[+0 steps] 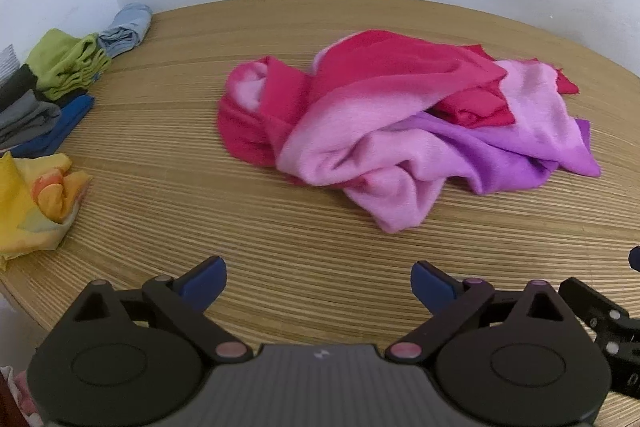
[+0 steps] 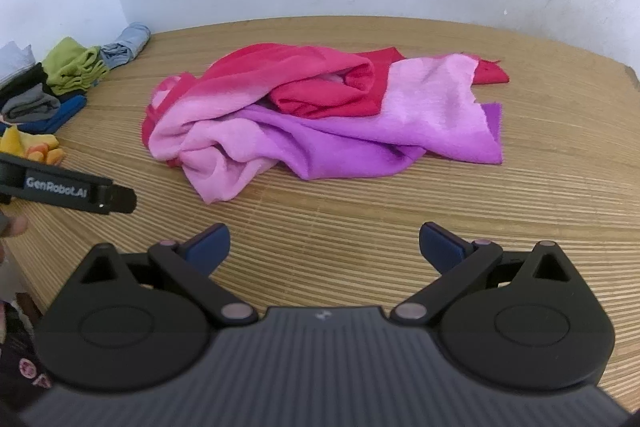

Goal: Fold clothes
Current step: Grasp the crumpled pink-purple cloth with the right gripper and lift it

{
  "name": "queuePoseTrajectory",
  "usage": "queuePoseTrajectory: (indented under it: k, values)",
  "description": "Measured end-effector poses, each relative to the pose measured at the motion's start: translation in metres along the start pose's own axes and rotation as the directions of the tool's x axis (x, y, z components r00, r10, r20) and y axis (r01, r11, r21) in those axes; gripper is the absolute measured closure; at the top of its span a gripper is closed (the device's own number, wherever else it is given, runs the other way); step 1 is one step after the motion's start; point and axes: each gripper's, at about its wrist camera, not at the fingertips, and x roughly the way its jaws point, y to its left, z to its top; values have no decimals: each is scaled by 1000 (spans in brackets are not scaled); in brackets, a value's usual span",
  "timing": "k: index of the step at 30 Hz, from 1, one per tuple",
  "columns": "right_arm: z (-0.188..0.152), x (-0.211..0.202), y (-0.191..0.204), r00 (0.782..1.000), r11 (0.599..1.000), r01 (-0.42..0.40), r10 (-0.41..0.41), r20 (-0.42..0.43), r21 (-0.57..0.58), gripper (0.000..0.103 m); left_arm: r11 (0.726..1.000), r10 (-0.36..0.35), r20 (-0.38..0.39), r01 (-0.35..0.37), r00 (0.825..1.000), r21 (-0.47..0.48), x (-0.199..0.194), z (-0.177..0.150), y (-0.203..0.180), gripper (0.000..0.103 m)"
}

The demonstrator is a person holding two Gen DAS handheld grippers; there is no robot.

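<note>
One garment: a crumpled cloth point(image 2: 320, 111) in red, pink and purple is seen lying mid-table, untouched.
Left gripper point(image 1: 319, 281): fingers held wide apart, nothing between them, short of the cloth.
Right gripper point(image 2: 324, 243): likewise spread and empty.
Writing: "GenRobot.AI" is read on the left tool's side.
Table point(image 2: 520, 227): ribbed, wood-toned.
Pile point(image 1: 52, 87): folded clothes are stacked at the far left edge.
</note>
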Motion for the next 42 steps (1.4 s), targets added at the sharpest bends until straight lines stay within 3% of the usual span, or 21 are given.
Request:
queuePoseTrajectory:
  k: [8,12,15,19,24,25,26,27,28,30,35,39,42]
  values:
    - [29,39,14,999,999,27,-27,-19,39,0,993,-106,105,99,989,70,16,35,29,3]
    - [49,59,9,999,992,34,-31,-21,121,0,983,-102,153,75,983,168,44,58,18,4]
    - [68,80,8,1000,979,22,-18,-25,202,0,975,-149,145,120,978,187,64,68,20,4]
    - [96,111,7,999,927,-32,40,-13,373,0,959,-218,119,189,969,212,83,68,28,4]
    - [126,164,26,998,914,-4,32,-62,405,1,938,-290,55,273,955,213,106,68,45,4]
    - [130,173,32,997,925,6,23,-72,379,8,936,-297,43,281,954,212,109,68,47,4]
    - [134,180,39,997,938,15,13,-79,347,39,936,-298,33,285,954,208,112,68,48,4]
    - [137,185,45,996,948,25,3,-90,317,59,935,-303,25,292,953,202,114,67,50,4]
    - [139,188,50,995,957,36,-7,-102,288,93,934,-307,18,298,951,197,116,66,53,4]
    - [143,187,60,995,971,46,-24,-98,233,94,931,-321,17,312,947,189,117,65,57,4]
    - [148,136,65,999,988,19,-24,35,151,95,930,-327,18,319,945,181,115,69,53,4]
    - [149,77,41,989,983,51,-74,125,178,95,934,-316,27,306,948,183,109,71,42,4]
    - [143,29,4,972,967,116,-157,173,225,95,934,-313,38,301,949,191,100,71,30,4]
